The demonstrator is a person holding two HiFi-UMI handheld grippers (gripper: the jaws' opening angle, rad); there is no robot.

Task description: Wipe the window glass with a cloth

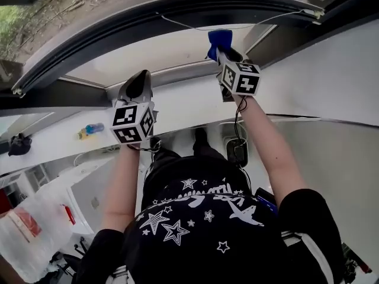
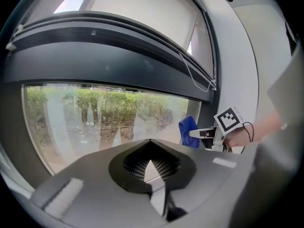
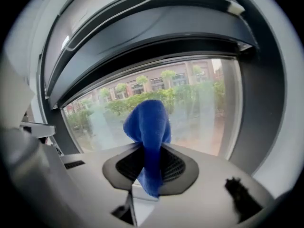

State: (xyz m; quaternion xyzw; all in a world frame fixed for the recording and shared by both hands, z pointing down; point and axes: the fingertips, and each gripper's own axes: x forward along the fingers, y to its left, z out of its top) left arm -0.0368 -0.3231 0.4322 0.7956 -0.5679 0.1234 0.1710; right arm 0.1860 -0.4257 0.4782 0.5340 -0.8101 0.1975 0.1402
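Observation:
The window glass fills the top of the head view, and trees and buildings show through it. A blue cloth is pinched in my right gripper, which is shut on it. The cloth's bunched top stands up in front of the glass, close to it; I cannot tell whether they touch. In the head view the right gripper holds the cloth at the pane's right side. My left gripper is lower and to the left, pointing at the glass. Its jaws meet at the tips with nothing between them. The left gripper view also shows the right gripper and the cloth.
A dark window frame curves over the glass, with a thin cord hanging along it. A white sill runs below. A small bottle and a black object lie at the left. A cable hangs from the right gripper.

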